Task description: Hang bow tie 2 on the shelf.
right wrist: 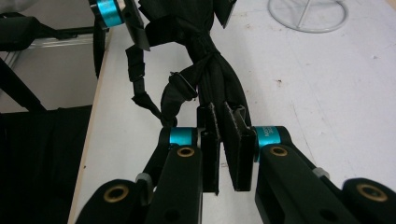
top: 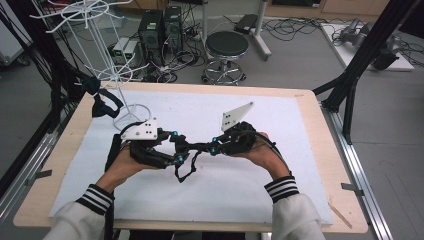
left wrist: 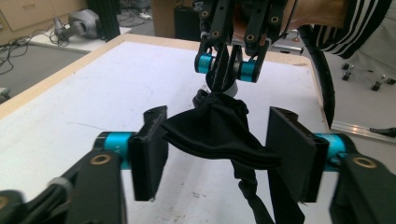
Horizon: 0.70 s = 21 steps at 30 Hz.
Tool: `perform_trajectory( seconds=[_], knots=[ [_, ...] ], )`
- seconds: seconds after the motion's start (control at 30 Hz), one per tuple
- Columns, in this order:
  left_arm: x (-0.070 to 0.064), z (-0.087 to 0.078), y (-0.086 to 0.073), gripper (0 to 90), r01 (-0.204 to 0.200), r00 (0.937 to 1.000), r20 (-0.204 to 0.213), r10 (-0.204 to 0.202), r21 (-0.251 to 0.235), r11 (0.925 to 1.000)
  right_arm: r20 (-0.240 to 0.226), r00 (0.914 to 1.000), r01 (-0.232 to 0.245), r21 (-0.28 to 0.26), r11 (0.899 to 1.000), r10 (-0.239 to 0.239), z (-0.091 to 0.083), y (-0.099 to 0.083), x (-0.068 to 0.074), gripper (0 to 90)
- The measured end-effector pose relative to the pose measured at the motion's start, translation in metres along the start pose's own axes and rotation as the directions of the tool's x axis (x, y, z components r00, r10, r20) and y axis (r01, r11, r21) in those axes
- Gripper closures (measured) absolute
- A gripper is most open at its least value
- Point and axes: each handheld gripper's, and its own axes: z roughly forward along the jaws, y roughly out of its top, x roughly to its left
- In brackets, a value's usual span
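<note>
White mat (top: 310, 150) lies bare around right gripper (top: 214, 148) clamping black strap (top: 192, 150).

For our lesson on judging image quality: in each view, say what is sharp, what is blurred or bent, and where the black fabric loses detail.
High view: even light, soft overall, table edge bowed; black fabric merges with the grippers. Left gripper view: fabric fairly sharp, near fingers softer, background blurred. Right gripper view: fingers crisp, fabric folds sink into shadow, white cloth bright.

Small dark print runs along the turquoise metal sleeve (right wrist: 267, 137) beside the right gripper's jaw, too blurred to read; no other text is legible.
</note>
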Motion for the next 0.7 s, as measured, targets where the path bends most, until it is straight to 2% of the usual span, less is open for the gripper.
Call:
perform_trajectory(
  seconds=[0.13,0.27,0.4,0.5,0.7],
  knots=[
    [0.0007,-0.0012,-0.0002,46.9,0.004,1.0000,0.007,-0.004,0.000,1.0000,-0.003,1.0000,-0.001,0.000,1.000,0.001,0.0001,0.0000,0.0002,85.4],
    [0.0008,-0.0018,0.0000,58.7,-0.001,0.9998,0.021,0.001,-0.005,1.0000,0.002,1.0000,0.001,0.003,1.000,-0.001,0.0007,0.0000,0.0003,85.4],
    [0.0016,-0.0025,-0.0001,64.5,0.011,0.9999,0.012,-0.011,0.000,0.9999,0.003,1.0000,-0.001,0.006,1.000,0.001,0.0010,0.0000,0.0003,85.4],
    [0.0016,-0.0038,0.0003,74.3,0.006,0.9999,0.015,-0.006,-0.007,1.0000,0.006,1.0000,0.001,0.003,1.000,-0.001,0.0009,0.0001,0.0004,85.5],
    [0.0010,-0.0047,0.0009,79.4,0.003,1.0000,-0.002,-0.003,-0.002,1.0000,0.006,1.0000,0.006,0.008,1.000,-0.006,0.0015,0.0006,0.0006,85.4]
  ],
)
